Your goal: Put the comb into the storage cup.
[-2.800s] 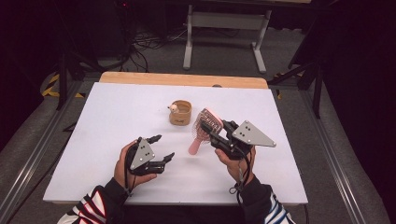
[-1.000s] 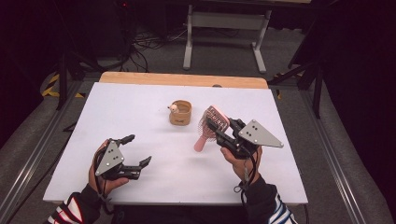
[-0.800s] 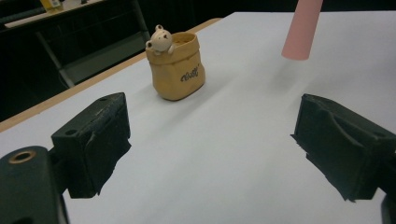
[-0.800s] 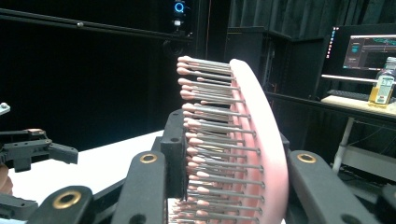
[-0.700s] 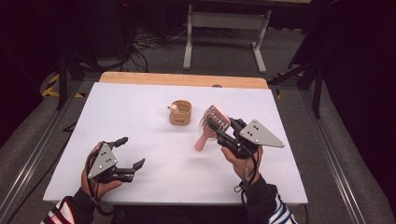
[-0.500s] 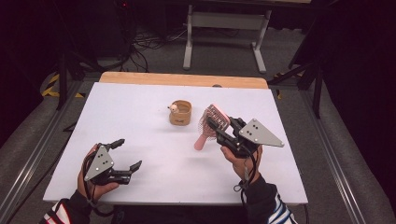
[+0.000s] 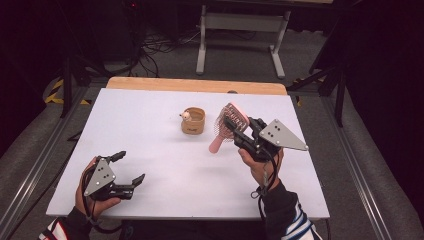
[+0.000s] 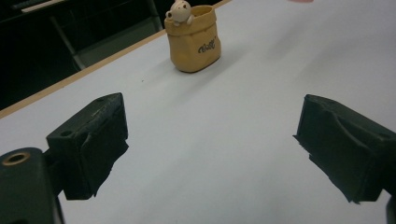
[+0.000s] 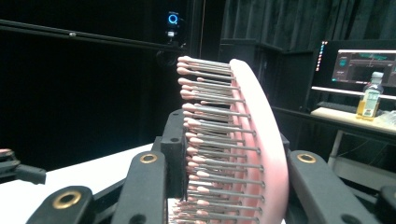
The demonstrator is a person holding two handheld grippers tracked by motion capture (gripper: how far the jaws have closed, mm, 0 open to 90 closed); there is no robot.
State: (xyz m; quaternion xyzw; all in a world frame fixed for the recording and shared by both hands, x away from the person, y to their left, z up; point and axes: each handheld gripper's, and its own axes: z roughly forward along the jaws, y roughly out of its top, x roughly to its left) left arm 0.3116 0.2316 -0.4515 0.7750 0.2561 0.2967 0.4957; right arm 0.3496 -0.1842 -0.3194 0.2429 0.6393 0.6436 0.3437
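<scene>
The right gripper [image 7: 239, 131] pinches the pink brush [image 7: 227, 124] above the table's [image 7: 150, 115] right half, near the pouch [image 7: 193, 120]; the left gripper [image 7: 128, 167], jaws spread and empty, hovers by the near left corner

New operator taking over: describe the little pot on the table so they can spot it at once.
Start at the white table and look toward the middle of its far half. There stands the small tan pot, shaped like a sack, left of the pink hairbrush held in the right gripper. A tiny pale figure peeks over its rim.
</scene>
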